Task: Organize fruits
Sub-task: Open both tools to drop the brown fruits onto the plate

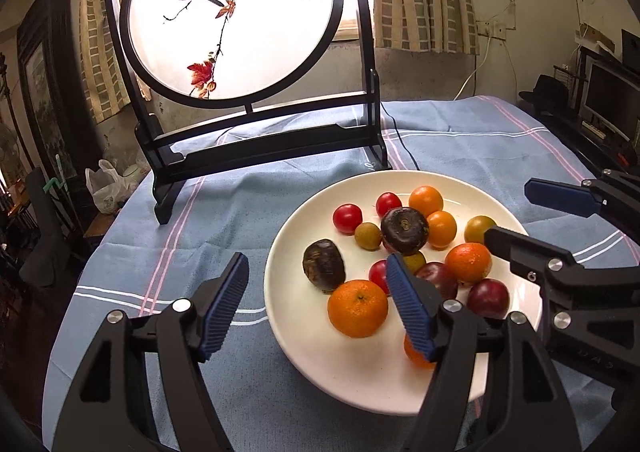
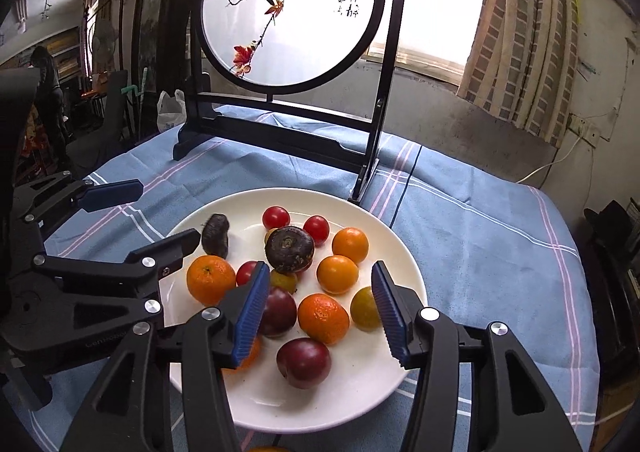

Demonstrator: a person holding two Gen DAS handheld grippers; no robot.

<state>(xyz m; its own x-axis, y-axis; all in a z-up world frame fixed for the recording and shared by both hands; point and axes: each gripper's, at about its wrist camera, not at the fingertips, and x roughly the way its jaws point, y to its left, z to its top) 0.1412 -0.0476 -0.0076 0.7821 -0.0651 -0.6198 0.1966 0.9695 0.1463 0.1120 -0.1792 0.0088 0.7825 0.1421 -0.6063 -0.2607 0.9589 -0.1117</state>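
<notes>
Seen along the left gripper, its blue ribbed pads stand well apart with nothing pressed between them: it is released. Just ahead of its right-hand pad a large mandarin lies near the close edge of the white plate, and a second orange fruit shows only as a sliver behind that pad. Beyond the mandarin a dark, wrinkled fruit lies toward the left of the plate.

The right gripper is likewise released, jaws parted above the plate and gripping nothing. Between its pads, closest to it, sits a dark red plum; just past that lie a rough-skinned mandarin and, beside the left-hand pad, another plum. A greenish-yellow fruit is partly hidden by the right-hand pad.

Farther on, mid-plate, two smooth orange fruits lie to the right, and a round dark brown fruit rests on top of its neighbours. At the far side of the plate are two cherry tomatoes.

Beyond the plate the blue striped cloth runs back to a black wooden stand holding a round bird-and-branch screen, with a curtained window behind it.
</notes>
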